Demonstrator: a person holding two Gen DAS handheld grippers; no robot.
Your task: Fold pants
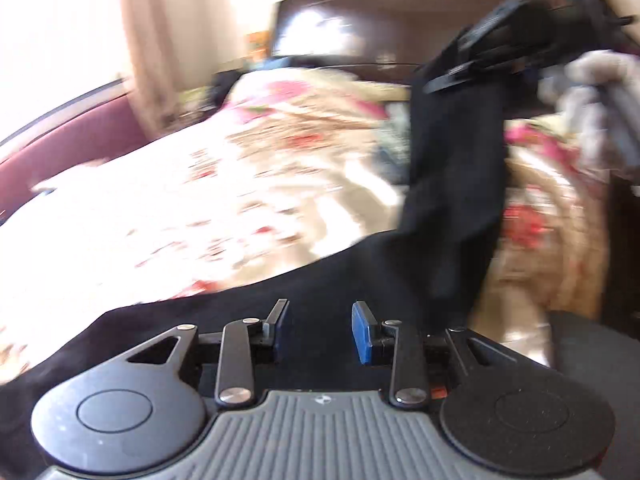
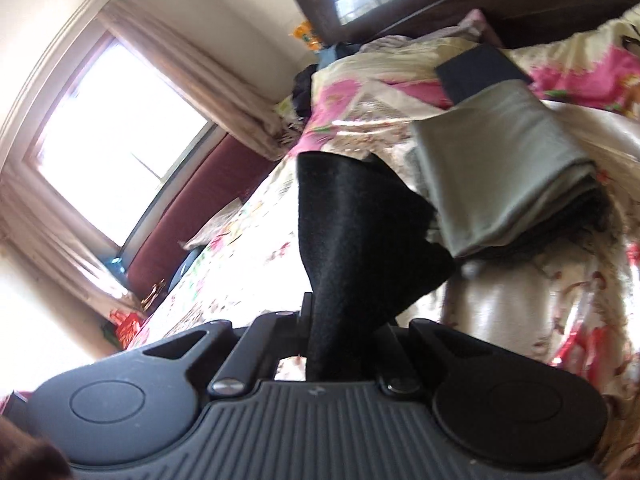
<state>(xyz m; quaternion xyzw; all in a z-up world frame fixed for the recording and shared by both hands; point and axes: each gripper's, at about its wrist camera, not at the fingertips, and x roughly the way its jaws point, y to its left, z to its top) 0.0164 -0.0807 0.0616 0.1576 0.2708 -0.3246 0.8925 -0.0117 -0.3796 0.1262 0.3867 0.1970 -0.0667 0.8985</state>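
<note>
The black pants [image 1: 452,208] hang from my right gripper [image 1: 476,66], seen at the upper right of the blurred left wrist view, and drape down onto the floral bed [image 1: 168,200]. My left gripper [image 1: 322,330] is open, blue pads apart, just above black cloth, holding nothing. In the right wrist view my right gripper [image 2: 340,320] is shut on a bunch of the black pants [image 2: 352,232], which stick up past the fingers and hide them.
A floral bedspread [image 2: 400,92] covers the bed. A stack of folded clothes, grey-green on top [image 2: 504,176], lies on it. A dark wooden headboard [image 2: 500,4] is behind, a curtained window [image 2: 116,140] and a maroon padded bench [image 2: 200,216] to the left.
</note>
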